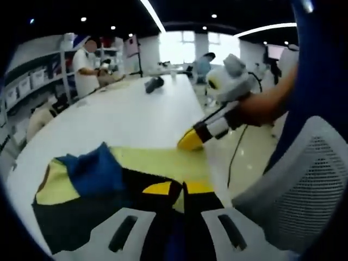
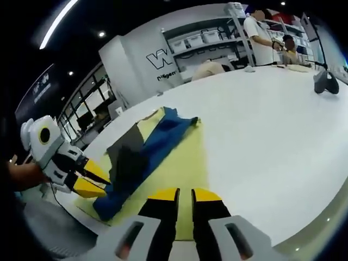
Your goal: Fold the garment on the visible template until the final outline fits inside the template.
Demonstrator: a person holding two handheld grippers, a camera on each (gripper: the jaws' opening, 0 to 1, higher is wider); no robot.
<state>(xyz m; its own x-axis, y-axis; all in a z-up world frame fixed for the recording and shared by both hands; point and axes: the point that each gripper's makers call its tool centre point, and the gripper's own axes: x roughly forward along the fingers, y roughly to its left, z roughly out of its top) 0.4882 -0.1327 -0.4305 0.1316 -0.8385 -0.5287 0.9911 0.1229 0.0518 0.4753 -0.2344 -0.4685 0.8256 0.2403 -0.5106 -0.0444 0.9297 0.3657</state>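
left gripper view puts us right over the garment (image 1: 92, 185), a dark and blue bundle lying on the yellow template (image 1: 163, 162) at the near end of the white table (image 1: 119, 117). the left gripper (image 1: 176, 189) has its yellow tips close together over dark cloth; looks like a pinch on the fabric, but i can't tell for sure that cloth sits between them. across the way the right gripper (image 1: 191, 140) has its tips together at the template's far edge, nothing seen in them.

judging by the rumpled heap, we're mid-fold: the cloth is partly gathered and not yet squared off within the yellow. the next move calls for a firm hold on an edge and a clean carry across, laid flat so nothing spills past the outline.

right gripper view gives the long angle. its own jaws are nearly closed, a narrow gap left, hanging over bare template with no cloth in them. here you see the blue strip running along the template and the dark panel beside it, with the left gripper at the garment's edge, which its own view hides. a person (image 2: 260, 33) stands at shelves (image 2: 206, 41) behind.
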